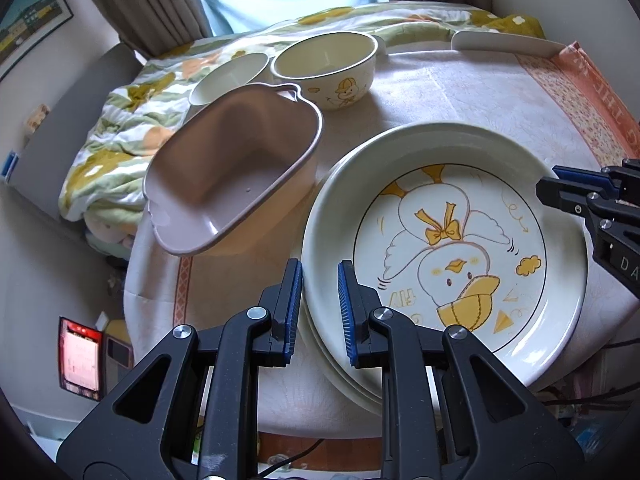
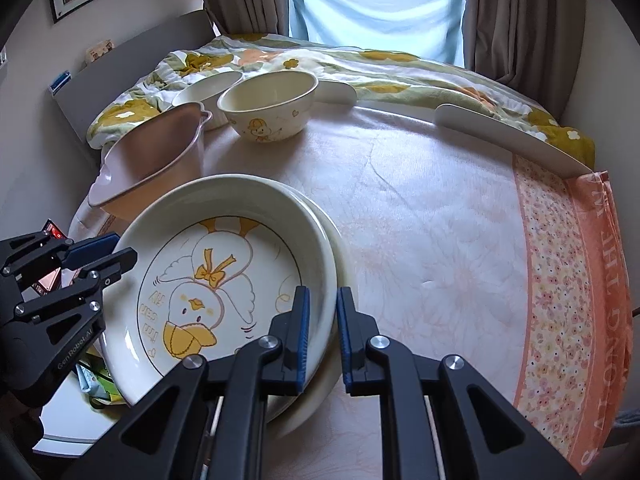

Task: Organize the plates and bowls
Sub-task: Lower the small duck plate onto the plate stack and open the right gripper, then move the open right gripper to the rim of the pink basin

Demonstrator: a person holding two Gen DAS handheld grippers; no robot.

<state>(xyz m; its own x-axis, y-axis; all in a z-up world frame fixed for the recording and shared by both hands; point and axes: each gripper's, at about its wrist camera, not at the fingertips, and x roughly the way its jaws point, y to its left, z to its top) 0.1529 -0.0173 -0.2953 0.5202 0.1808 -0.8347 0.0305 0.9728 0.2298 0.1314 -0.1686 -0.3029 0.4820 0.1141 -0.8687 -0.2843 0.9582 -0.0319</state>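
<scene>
A cream plate with a yellow duck drawing tops a stack of plates at the table's near edge. My left gripper straddles the stack's left rim, jaws open, not pinching. My right gripper straddles the right rim, jaws open; it also shows in the left wrist view. The left gripper shows in the right wrist view. A pink oblong tub stands left of the plates. A duck-print bowl and a plain cream bowl stand behind.
The table wears a pale cloth with an orange floral border. A white flat tray edge lies at the far right. A bed with a flowered quilt is behind the table. A red device sits low left, off the table.
</scene>
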